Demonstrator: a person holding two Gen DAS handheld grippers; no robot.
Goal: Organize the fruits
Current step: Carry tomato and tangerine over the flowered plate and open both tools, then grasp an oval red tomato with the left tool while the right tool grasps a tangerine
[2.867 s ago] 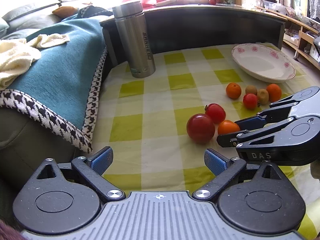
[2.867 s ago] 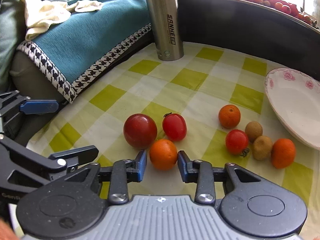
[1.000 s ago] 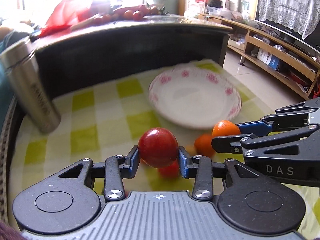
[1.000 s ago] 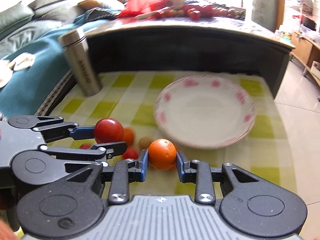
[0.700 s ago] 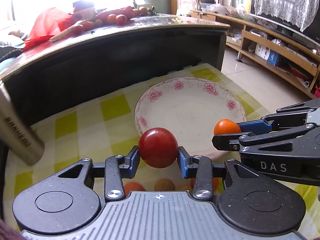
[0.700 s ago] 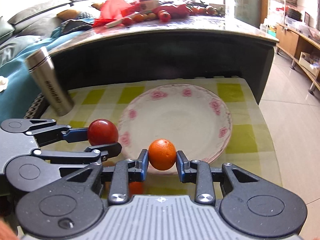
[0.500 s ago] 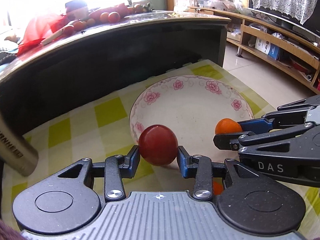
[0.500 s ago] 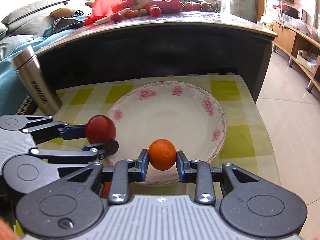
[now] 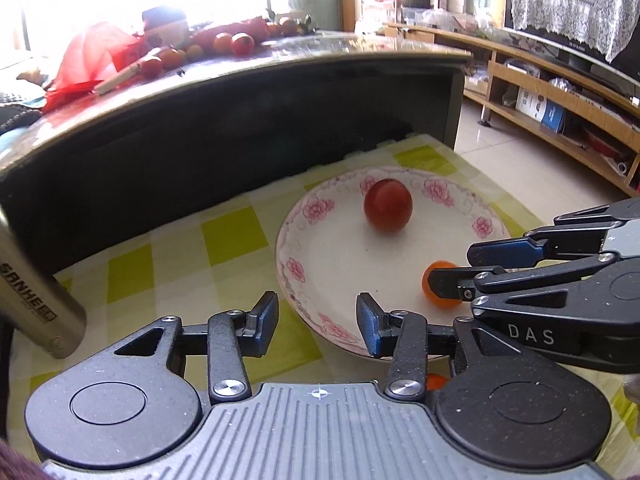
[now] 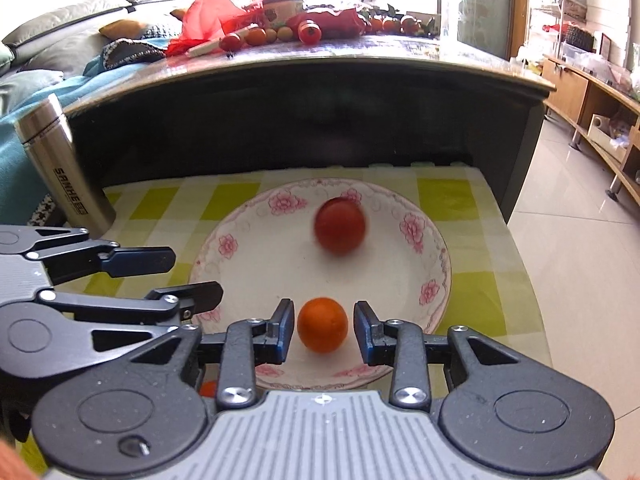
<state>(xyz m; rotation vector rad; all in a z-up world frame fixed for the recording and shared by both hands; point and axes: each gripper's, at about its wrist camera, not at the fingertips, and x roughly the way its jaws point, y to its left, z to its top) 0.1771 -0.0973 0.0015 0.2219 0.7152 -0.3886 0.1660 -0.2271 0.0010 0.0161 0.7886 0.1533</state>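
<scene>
1. The left gripper is spread wide with nothing in it; its tomato lies blurred toward the plate's far rim.
2. The right gripper stands parted around the orange at the near rim, pads apart from it.
3. Lift both straight up, so neither fruit gets nudged.

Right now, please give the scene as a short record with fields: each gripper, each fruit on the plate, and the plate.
left gripper: open, empty, at the plate's near rim
right gripper: open, fingers either side of the orange
red tomato: on the plate, far side, blurred
orange: on the plate, near side
plate: on checked cloth
</scene>
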